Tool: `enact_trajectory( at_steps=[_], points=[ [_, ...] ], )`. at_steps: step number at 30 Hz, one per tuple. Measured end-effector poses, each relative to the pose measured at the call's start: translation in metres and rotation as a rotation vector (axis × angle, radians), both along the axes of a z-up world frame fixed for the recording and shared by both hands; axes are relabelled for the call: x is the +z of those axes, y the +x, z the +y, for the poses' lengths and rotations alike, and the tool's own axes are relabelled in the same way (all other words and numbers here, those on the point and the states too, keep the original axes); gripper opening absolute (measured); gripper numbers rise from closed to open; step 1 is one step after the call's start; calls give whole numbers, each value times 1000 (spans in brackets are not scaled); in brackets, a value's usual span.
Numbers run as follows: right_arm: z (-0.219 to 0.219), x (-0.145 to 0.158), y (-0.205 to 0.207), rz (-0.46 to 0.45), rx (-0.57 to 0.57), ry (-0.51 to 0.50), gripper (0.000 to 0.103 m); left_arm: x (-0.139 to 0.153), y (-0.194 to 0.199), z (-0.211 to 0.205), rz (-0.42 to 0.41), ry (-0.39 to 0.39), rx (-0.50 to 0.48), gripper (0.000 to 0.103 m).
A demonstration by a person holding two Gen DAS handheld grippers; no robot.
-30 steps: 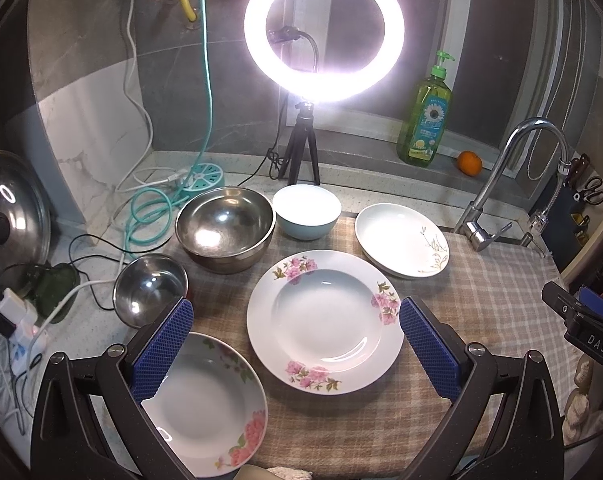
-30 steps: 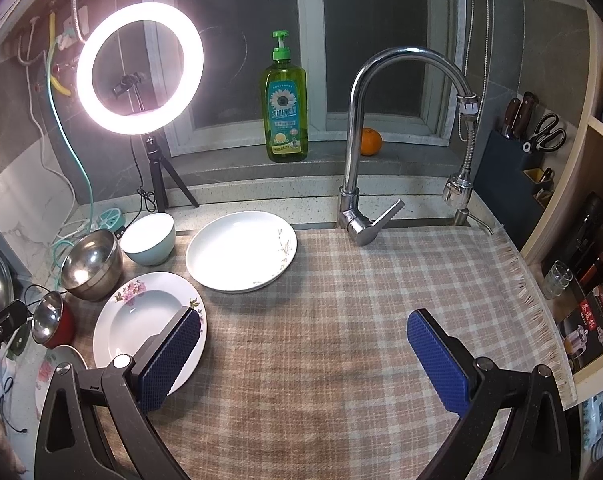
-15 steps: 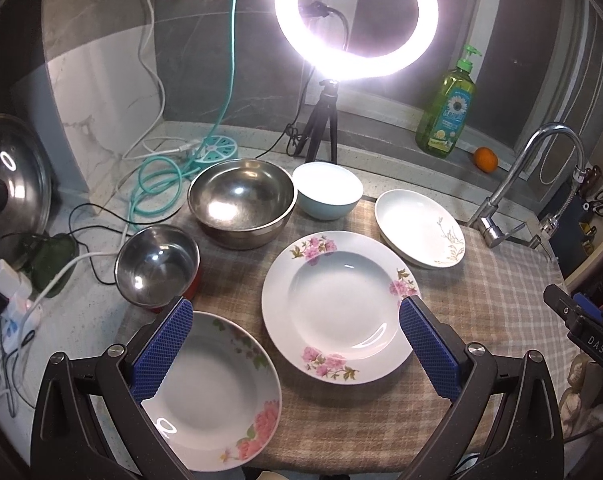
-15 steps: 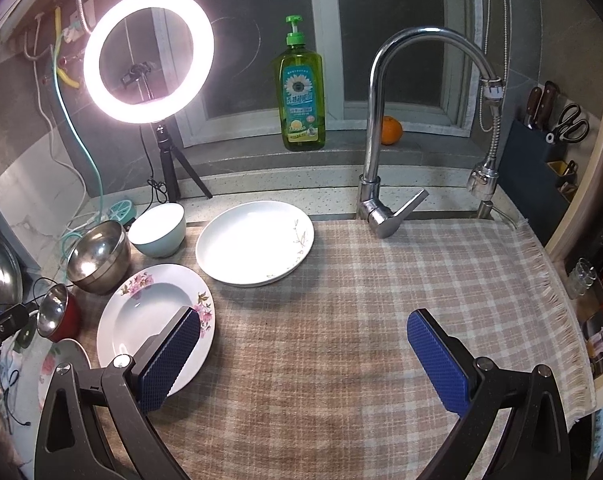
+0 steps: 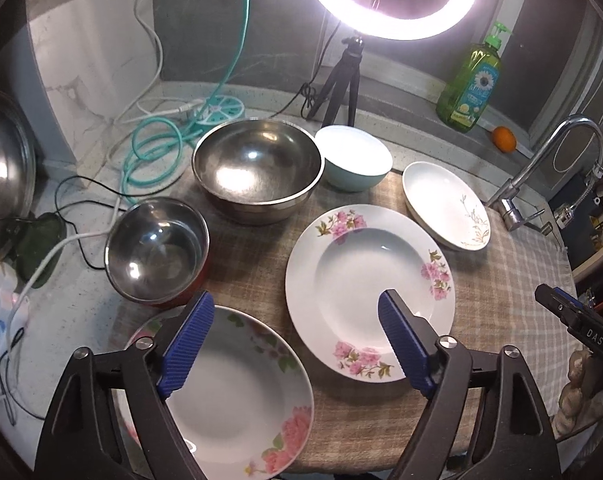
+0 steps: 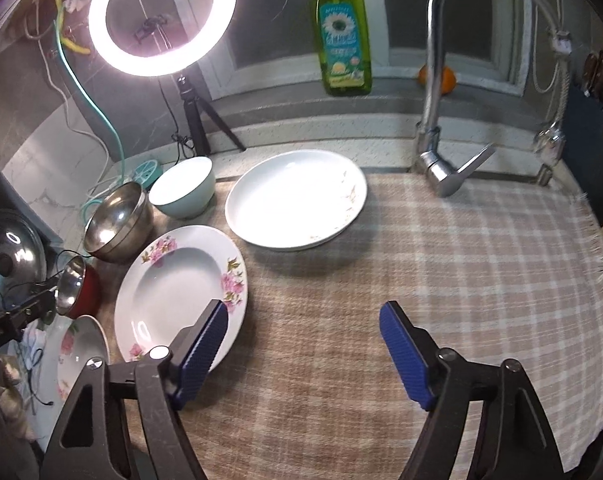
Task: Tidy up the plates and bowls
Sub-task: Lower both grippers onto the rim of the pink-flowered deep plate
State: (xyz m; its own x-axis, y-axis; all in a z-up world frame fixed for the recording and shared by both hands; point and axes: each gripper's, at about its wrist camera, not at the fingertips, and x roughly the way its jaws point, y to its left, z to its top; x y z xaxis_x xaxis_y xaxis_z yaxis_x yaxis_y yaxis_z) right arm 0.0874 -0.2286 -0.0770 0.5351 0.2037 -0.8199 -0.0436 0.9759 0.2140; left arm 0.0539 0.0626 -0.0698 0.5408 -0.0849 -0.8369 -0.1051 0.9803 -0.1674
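Note:
On the checked cloth (image 5: 513, 264) lie a pink-flowered plate (image 5: 369, 280), a second flowered plate (image 5: 237, 396) at the near left, and a white plate with a gold sprig (image 5: 445, 204). Behind them stand a large steel bowl (image 5: 257, 168), a small steel bowl with a red outside (image 5: 157, 252) and a pale blue bowl (image 5: 357, 160). My left gripper (image 5: 293, 300) hovers over the two flowered plates, its jaws closing on nothing. My right gripper (image 6: 303, 308) hangs over bare cloth beside the flowered plate (image 6: 181, 280), short of the white plate (image 6: 297, 200); its jaws are closing and hold nothing.
A lit ring light on a tripod (image 5: 341, 80) stands at the back with a green soap bottle (image 6: 343, 40) and an orange (image 5: 504, 139) on the sill. The faucet (image 6: 441, 120) rises at the right. Cables (image 5: 149, 152) and a pot lid (image 5: 1, 168) crowd the left.
Both grippers have sunk toward the counter and tipped further down, so the dishes look larger. Both pairs of jaws have narrowed from wide open.

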Motion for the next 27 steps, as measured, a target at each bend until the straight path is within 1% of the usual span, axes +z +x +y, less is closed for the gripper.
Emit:
enact_trajectory(
  at_steps=[1,3,5,7,9,10,13,15,17,22,25,26,27],
  points=[
    [2,-4,3,9,6,15,73,-4,3,2,14,-13,-4,79],
    [4,-10,8,25,16,45,71,-10,9,5,36,-29,-14,71],
    [6,-16,11,37,26,73,70,-15,14,7,55,-39,-22,71],
    [7,-24,15,56,36,117,70,-21,20,8,74,-67,-29,70],
    [6,-35,20,85,46,189,65,-25,24,10,88,-85,-36,62],
    [7,-40,22,103,50,215,64,-27,27,10,93,-86,-41,60],
    [10,-50,26,137,61,217,60,-31,33,10,106,-81,-55,59],
    [13,-54,31,153,71,212,48,-34,37,11,115,-88,-67,55],
    [14,-58,37,169,78,223,43,-37,41,11,122,-93,-77,51],
    [20,-66,51,187,90,243,43,-49,53,16,157,-121,-83,43],
    [22,-70,55,196,101,250,40,-55,60,19,177,-142,-82,38],
    [22,-71,55,199,102,252,39,-57,61,19,183,-152,-84,34],
    [23,-74,57,205,102,258,38,-59,64,20,191,-161,-85,33]
  ],
)
